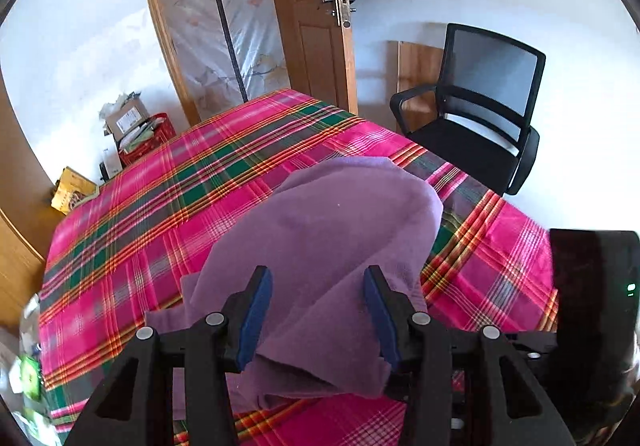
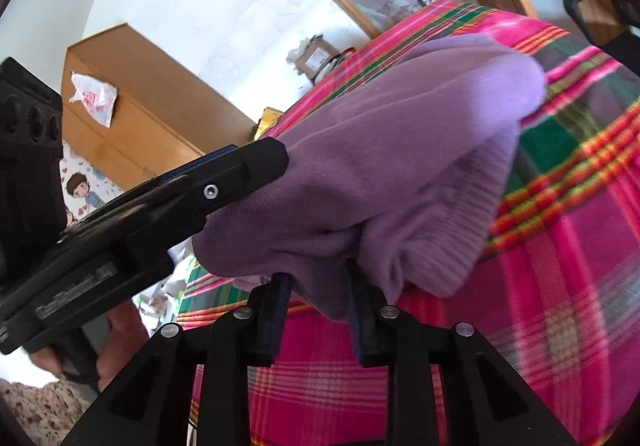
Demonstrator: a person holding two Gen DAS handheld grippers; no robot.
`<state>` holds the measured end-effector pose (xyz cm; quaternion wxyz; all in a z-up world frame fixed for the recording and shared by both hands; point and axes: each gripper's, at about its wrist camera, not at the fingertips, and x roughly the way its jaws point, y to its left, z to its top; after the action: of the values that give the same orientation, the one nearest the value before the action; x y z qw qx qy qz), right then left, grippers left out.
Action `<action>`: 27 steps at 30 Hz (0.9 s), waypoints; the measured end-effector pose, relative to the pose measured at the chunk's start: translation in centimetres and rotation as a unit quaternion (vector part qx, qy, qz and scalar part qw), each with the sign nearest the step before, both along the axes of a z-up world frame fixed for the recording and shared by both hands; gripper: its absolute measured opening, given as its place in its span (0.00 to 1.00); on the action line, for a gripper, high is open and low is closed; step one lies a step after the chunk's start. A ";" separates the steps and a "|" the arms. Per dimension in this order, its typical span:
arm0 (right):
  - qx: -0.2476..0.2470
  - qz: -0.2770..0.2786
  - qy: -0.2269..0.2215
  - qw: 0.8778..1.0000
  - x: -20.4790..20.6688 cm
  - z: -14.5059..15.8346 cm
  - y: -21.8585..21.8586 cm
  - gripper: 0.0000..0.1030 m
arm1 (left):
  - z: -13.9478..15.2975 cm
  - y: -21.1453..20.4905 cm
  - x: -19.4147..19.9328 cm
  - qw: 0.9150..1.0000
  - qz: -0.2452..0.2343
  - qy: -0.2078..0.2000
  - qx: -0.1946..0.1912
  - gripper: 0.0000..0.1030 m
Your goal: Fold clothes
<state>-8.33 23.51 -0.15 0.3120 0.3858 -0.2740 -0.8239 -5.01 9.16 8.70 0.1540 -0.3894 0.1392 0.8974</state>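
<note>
The left gripper (image 1: 318,306), jaws apart, straddles the purple garment (image 1: 320,238) heaped on the plaid bed (image 1: 132,230) (right gripper (image 2: 318,294) likewise parted around its hem), office chair (image 1: 480,114) beyond the far edge.

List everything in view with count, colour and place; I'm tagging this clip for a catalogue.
Sweater: one, purple, bunched on the plaid cloth.
Plaid cloth: one, pink with green stripes, covering the flat surface.
Chair: one, black, beyond the cloth.
Door: one, wooden, standing open.
Cardboard box: one, brown, on the floor.
Cabinet: one, wooden, by the wall.
Left gripper: black, open around the sweater.
Right gripper: black, sweater between its open jaws.
</note>
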 end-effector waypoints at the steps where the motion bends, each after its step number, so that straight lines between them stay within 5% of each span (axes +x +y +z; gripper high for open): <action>1: 0.000 -0.001 0.001 1.000 0.2 0.0 0.3 0.29 | -0.1 0.1 -0.1 1.000 0.000 -0.003 -0.004 0.48; 11: -0.001 -0.013 0.010 1.000 1.8 0.0 2.7 0.31 | 0.0 2.3 1.2 0.995 -0.095 -0.016 -0.016 0.48; 21: 0.014 -0.039 0.006 0.999 2.9 -0.1 4.5 0.32 | -2.4 3.8 -2.1 0.992 -0.091 -0.085 -0.026 0.47; 27: 0.027 -0.067 -0.019 0.997 2.3 -0.8 5.2 0.32 | -3.0 3.7 -2.9 0.992 -0.077 -0.099 -0.030 0.21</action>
<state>-6.04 28.70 -0.95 0.2404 0.3902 -0.2831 -0.8425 -7.95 12.81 5.65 0.2243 -0.4690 0.1795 0.8352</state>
